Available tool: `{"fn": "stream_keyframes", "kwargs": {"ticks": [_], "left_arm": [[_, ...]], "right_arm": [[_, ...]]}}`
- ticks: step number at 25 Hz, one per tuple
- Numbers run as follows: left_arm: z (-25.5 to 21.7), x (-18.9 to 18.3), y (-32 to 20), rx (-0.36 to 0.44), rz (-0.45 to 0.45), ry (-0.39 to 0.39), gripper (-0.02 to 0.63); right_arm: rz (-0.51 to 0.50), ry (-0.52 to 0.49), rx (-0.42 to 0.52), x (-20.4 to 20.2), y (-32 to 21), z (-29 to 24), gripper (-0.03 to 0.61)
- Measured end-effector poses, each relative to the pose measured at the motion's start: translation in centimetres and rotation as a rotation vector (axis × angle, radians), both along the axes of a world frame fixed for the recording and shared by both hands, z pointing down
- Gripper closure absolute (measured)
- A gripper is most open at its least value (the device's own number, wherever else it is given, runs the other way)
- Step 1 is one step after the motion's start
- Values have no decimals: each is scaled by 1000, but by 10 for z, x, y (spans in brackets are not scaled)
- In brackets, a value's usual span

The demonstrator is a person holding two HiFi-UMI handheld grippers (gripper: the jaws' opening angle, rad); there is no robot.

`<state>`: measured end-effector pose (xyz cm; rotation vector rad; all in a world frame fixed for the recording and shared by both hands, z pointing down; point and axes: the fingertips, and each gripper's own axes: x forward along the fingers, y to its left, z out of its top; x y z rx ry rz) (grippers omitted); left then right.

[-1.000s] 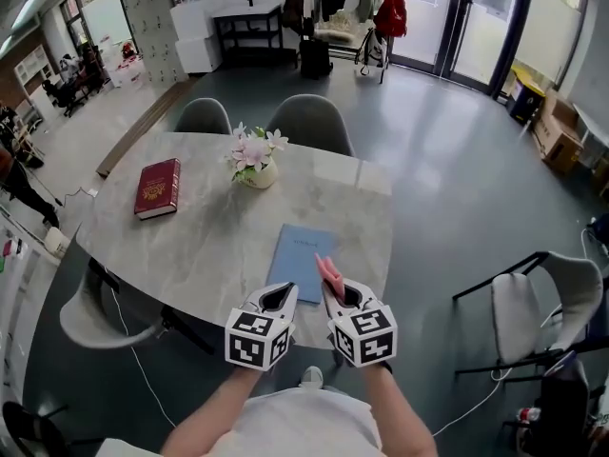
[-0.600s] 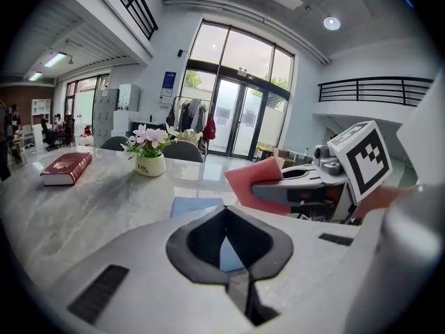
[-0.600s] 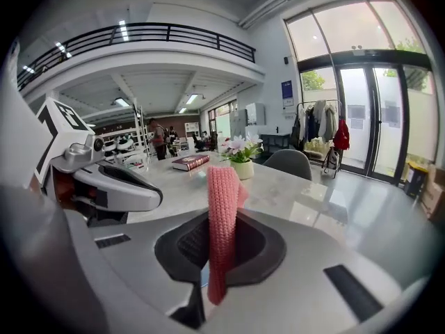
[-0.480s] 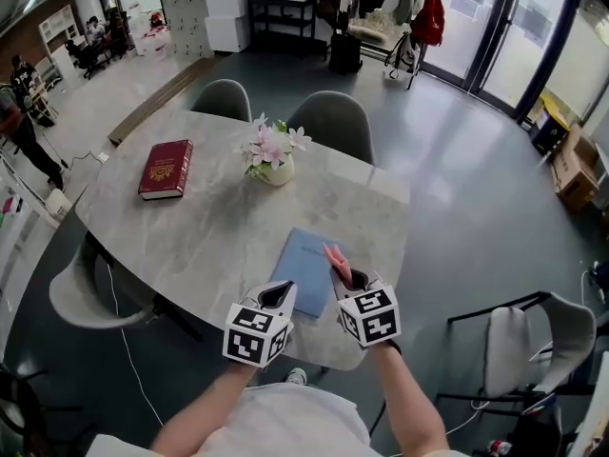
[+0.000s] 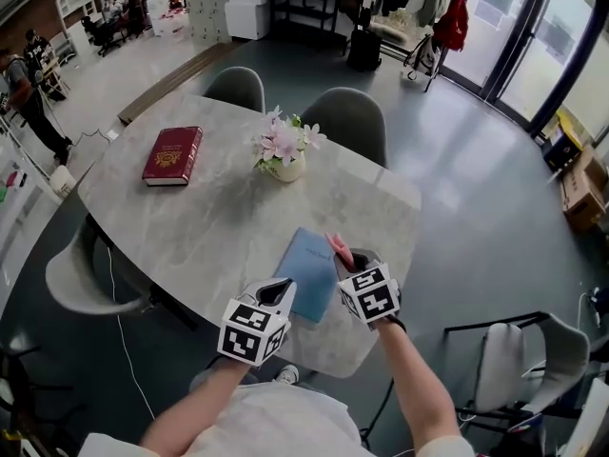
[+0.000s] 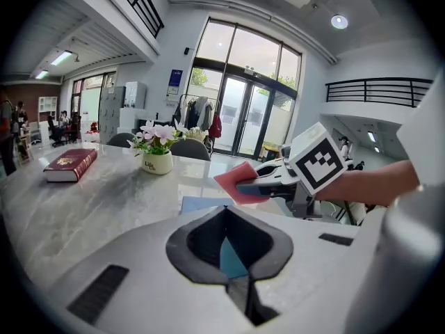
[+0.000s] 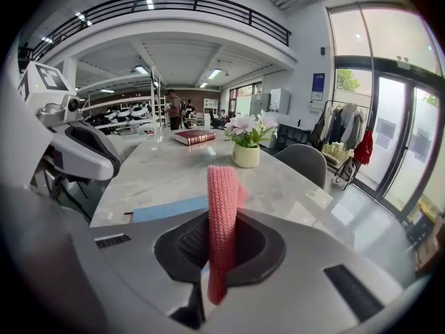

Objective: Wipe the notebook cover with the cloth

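A light blue notebook (image 5: 304, 272) lies flat near the front edge of the marble table (image 5: 190, 227). My right gripper (image 5: 344, 258) hovers at the notebook's right edge, shut on a pink knitted cloth (image 5: 337, 247) that sticks up out of its jaws. In the right gripper view the cloth (image 7: 222, 207) stands upright between the jaws, with the notebook (image 7: 167, 208) lower left. My left gripper (image 5: 283, 287) is at the notebook's near left corner, jaws shut with nothing held. The left gripper view shows the notebook (image 6: 201, 203) ahead and the cloth (image 6: 236, 184) to its right.
A dark red book (image 5: 173, 155) lies at the table's far left. A white pot of pink flowers (image 5: 284, 152) stands beyond the notebook. Two grey chairs (image 5: 348, 118) are tucked in at the far side, another chair (image 5: 533, 360) stands on the floor to the right.
The right gripper with the cloth has moved a little forward along the notebook's right edge. The left gripper stays by the near corner. The head view has shifted.
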<state>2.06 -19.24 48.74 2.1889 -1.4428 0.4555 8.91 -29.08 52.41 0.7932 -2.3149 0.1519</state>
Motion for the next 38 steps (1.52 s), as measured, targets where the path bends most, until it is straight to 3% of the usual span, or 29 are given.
{"fn": "stream_keyframes", "kwargs": {"ticks": [20,38], "left_arm": [[13,-16,-3,-28,20,30,607],[14,-28,16,-14,-13,34,607]], "right_arm": [[-97,279,-13,-4,-24,61,563],[-129,274,-41,-11,9,64,563]]}}
